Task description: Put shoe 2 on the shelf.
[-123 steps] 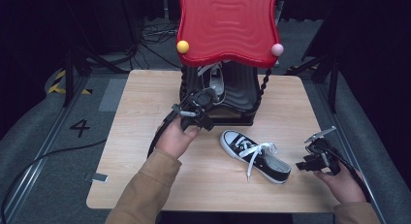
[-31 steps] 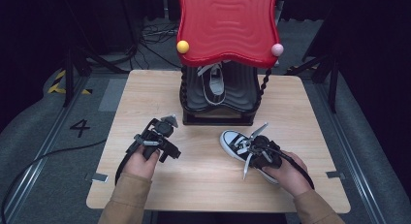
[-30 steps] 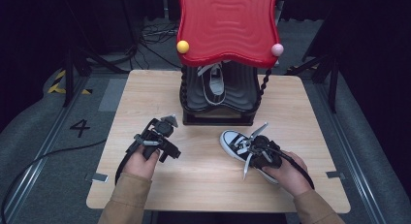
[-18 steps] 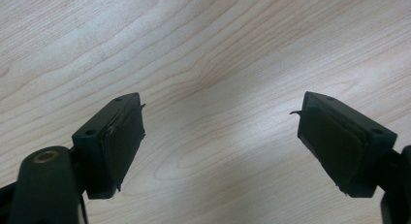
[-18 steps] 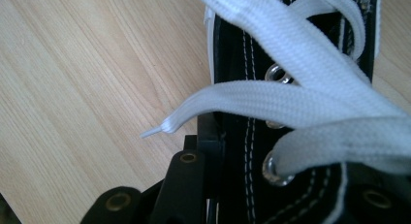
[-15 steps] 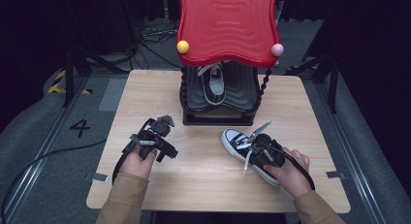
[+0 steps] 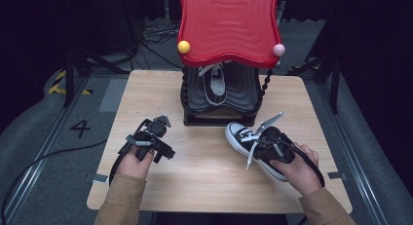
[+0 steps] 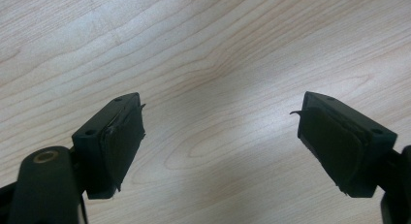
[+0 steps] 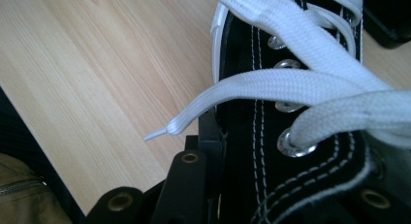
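Note:
A black canvas sneaker [image 7: 242, 136] with white laces lies right of centre on the wooden table [image 7: 204, 178]. My right gripper [image 7: 265, 143] grips it from above at the laced middle. Its jaws have just been closing and now press the shoe's sides. In the right gripper view a black jaw pad [image 9: 213, 136] sits against the canvas [image 9: 242, 117], and a loose lace [image 9: 271, 83] hangs over it. The sneaker's toe looks slightly raised. My left gripper [image 7: 158, 147] hovers over bare wood at the left. Its jaws [image 8: 220, 112] stand wide open with nothing between them.
A black shoe rack [image 7: 219, 108] under a wavy red top [image 7: 226, 20] stands at the table's back centre, with a matching sneaker [image 7: 214, 84] inside. Dark floor, cables and stand legs surround the table.
Four seconds ago my left gripper was at the rack and my right at the table's right edge. Over the last second the right hand rose a little with the sneaker; the left stayed put.

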### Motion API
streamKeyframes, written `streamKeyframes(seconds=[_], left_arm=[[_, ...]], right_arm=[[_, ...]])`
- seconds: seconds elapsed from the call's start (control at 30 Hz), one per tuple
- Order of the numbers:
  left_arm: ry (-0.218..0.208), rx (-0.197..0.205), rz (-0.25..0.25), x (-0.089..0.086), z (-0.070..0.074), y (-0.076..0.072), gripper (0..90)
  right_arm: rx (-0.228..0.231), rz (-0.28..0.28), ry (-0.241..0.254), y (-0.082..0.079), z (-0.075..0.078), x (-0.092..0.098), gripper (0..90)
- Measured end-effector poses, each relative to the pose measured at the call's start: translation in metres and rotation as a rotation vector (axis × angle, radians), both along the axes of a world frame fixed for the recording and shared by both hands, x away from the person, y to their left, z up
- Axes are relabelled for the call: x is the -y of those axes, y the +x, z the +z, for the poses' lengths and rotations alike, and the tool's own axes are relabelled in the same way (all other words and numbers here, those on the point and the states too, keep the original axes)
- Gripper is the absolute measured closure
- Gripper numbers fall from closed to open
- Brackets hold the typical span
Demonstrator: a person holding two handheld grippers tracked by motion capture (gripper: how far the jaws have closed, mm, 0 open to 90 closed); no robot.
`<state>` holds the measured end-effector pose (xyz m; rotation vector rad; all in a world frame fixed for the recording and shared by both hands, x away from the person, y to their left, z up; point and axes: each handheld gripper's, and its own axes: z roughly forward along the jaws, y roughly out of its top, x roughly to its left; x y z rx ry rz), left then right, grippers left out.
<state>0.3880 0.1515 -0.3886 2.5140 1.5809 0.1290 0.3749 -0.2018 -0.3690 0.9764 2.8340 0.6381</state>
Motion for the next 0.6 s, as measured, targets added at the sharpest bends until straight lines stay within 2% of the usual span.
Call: streamKeyframes(seconds=[0.37,0.6], left_arm=[[-0.009,0.001,0.012,-0.003,0.002,-0.001,17.3],[-0.007,0.005,0.010,-0.004,0.002,-0.001,17.2]], right_arm=[[0.055,-0.012,0.041,0.002,0.040,0.000,84.8],[0.099,-0.064,0.055,0.014,0.060,-0.001,84.8]])
